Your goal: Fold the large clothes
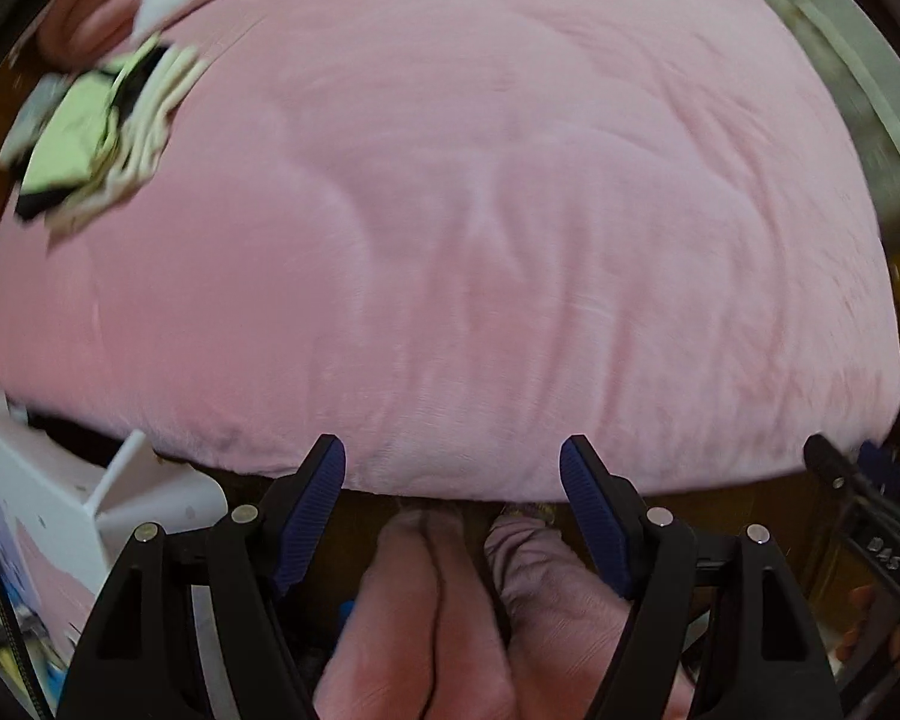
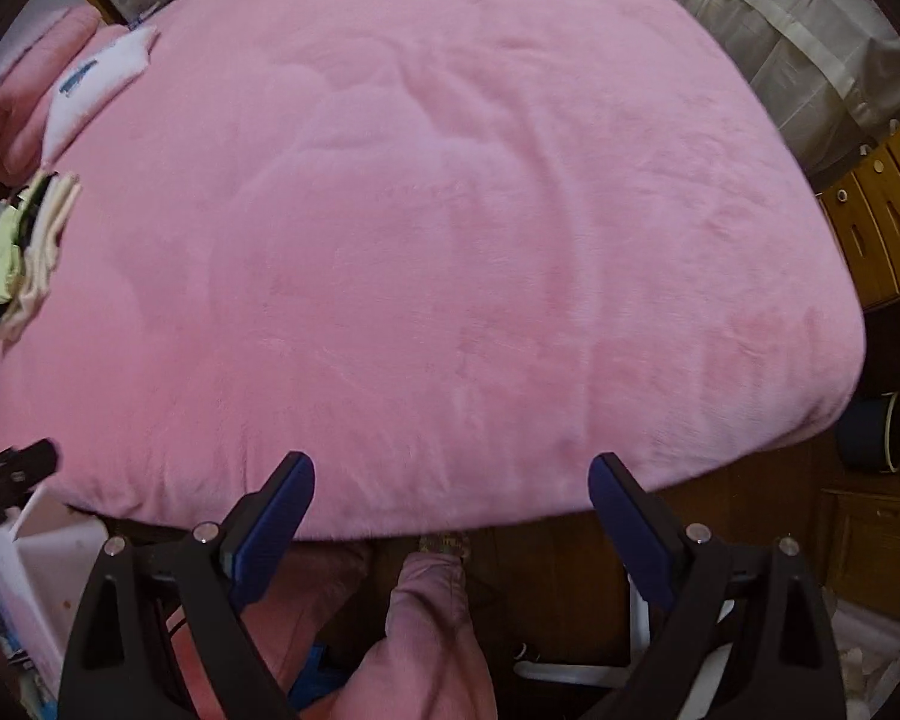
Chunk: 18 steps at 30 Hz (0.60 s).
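With folded clothes (image 2: 27, 246) already lying at the pink bed's (image 2: 450, 240) left edge, the left gripper (image 1: 453, 468) and right gripper (image 2: 451, 483) are hovering spread and empty (no next garment visible).

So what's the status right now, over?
Left hand-held gripper open, empty. Right hand-held gripper open, empty. Both at near edge of pink blanket. Stack of folded clothes at far left; nothing laid out to fold yet.
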Available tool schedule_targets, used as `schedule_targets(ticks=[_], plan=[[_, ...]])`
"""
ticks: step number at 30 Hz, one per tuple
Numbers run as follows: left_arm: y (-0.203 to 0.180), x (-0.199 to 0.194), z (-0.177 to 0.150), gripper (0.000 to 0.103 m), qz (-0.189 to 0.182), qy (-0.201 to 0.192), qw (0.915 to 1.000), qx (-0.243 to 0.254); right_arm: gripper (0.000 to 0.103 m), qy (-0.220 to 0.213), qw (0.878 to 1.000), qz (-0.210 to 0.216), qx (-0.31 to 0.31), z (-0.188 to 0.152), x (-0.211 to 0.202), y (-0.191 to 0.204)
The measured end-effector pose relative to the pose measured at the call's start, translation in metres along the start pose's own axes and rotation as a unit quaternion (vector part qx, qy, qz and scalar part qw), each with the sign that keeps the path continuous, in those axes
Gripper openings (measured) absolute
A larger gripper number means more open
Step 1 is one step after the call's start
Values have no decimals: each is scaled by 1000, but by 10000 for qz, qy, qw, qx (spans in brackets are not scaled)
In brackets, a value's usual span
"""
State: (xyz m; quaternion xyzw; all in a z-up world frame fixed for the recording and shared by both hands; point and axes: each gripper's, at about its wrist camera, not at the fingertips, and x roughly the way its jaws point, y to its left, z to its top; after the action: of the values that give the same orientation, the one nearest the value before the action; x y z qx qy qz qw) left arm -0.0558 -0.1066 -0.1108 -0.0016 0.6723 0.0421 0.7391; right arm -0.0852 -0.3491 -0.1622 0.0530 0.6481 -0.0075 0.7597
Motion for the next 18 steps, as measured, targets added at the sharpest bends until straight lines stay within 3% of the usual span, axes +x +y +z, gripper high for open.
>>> schedule_targets(ticks=[8, 11, 15, 18], plan=[[-20, -95, 16, 73, -54, -755, 9956, 550, 94, -560, 9972, 244, -421, 5, -89, 4], [-23, -130, 11, 85, 232, -1235, 9912, 424, 95, -439, 9963, 435, -605, 13, -116, 12], [-22, -152, -15, 87, -201, -1841, 9827, -29, 97, -630, 9940, 604, -660, 9, -144, 24], [-23, -147, -39, 87, -87, -2035, 9786, -290, 98, -933, 9924, 324, -739, -4, -147, 34]])
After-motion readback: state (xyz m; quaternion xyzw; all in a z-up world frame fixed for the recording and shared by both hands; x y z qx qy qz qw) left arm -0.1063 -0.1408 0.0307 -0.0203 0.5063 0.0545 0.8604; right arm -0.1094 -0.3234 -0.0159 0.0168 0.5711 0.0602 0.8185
